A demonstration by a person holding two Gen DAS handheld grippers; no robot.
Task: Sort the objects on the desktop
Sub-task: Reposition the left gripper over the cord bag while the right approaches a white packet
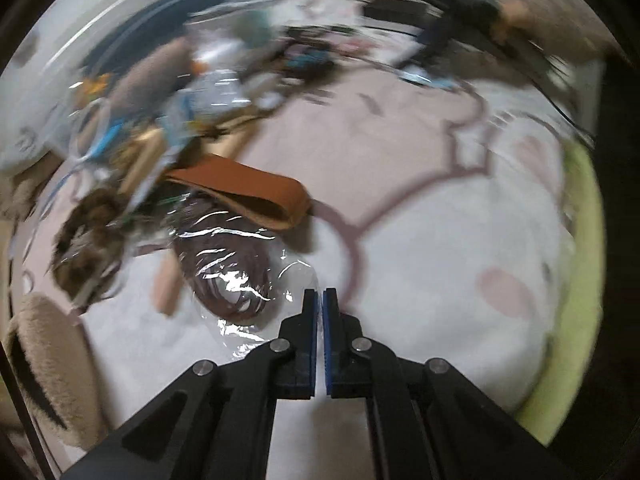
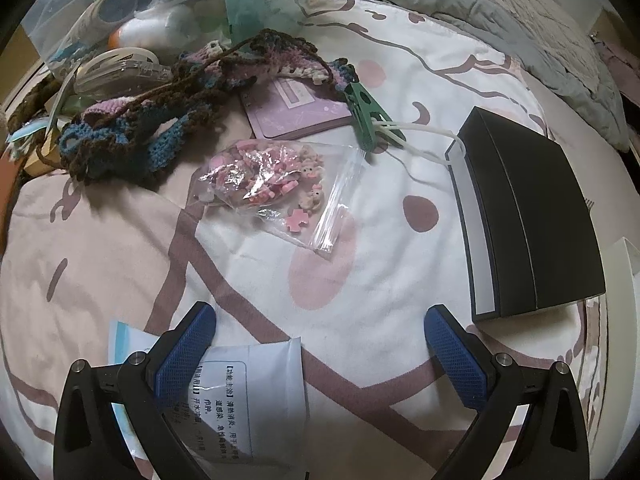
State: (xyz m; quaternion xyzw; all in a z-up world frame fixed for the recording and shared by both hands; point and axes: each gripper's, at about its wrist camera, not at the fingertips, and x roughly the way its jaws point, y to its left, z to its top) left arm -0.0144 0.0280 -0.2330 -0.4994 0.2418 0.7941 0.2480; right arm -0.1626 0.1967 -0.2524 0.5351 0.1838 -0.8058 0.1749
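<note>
My left gripper (image 1: 319, 294) is shut with nothing between its pads, just right of a clear bag of dark brown cord (image 1: 230, 268) on the patterned pink-and-white cloth (image 1: 440, 240). A brown leather strap (image 1: 248, 190) lies beyond the bag. The left wrist view is blurred. My right gripper (image 2: 320, 320) stands open above the cloth (image 2: 380, 312), empty. Its left finger (image 2: 188, 344) overlaps a white printed sachet (image 2: 252, 396). Ahead lie a clear zip bag of pink beads (image 2: 272, 184), a knitted blue-brown piece (image 2: 152, 120), a lilac card (image 2: 300, 110), a green clip (image 2: 368, 114) and a black box (image 2: 528, 224).
A heap of mixed items (image 1: 160, 92) crowds the far left. A tan fuzzy object (image 1: 48, 368) sits at the lower left, and a lime-green edge (image 1: 580, 280) runs along the right. A grey quilt (image 2: 460, 8) lies behind the cloth. A white box edge (image 2: 624, 280) shows at right.
</note>
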